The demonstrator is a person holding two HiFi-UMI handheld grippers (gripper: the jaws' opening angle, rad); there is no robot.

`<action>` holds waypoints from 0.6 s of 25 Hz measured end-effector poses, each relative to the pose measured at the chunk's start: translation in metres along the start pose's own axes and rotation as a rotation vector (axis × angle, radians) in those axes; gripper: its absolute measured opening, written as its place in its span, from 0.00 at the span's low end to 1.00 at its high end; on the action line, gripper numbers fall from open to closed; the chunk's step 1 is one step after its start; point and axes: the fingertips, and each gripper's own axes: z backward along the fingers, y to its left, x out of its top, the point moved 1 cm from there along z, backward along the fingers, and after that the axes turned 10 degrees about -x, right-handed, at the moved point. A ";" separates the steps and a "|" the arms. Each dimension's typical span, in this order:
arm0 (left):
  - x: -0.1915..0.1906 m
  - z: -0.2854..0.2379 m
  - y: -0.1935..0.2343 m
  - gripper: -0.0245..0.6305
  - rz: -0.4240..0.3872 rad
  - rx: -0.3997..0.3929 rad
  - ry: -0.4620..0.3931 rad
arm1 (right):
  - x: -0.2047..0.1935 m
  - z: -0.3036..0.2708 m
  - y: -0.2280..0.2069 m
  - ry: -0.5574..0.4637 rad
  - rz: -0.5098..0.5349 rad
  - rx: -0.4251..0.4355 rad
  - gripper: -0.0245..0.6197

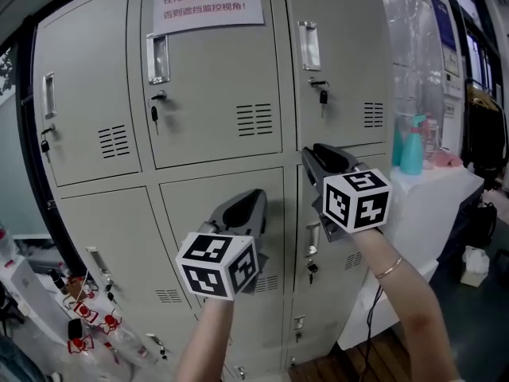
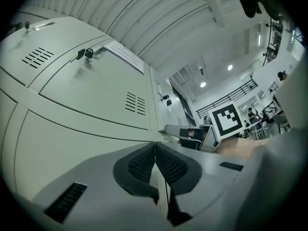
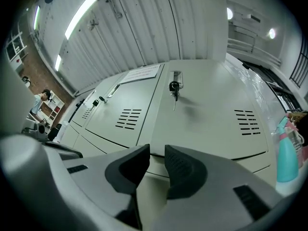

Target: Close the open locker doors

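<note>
Just two tongs (image 1: pixel 258 199) (image 1: pixel 312 157), three upper locker doors (image 1: pixel 87 94) (image 1: pixel 215 86) (image 1: pixel 346 70).

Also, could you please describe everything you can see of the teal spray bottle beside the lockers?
The spray bottle is teal and looks like plastic, with a trigger head of the same colour on a narrower neck. It stands upright on a white counter, just right of the lockers. Its contents cannot be seen.
</note>
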 end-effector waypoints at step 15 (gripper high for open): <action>-0.001 0.003 0.008 0.07 -0.016 0.009 0.017 | -0.005 -0.017 -0.001 0.034 0.051 -0.033 0.13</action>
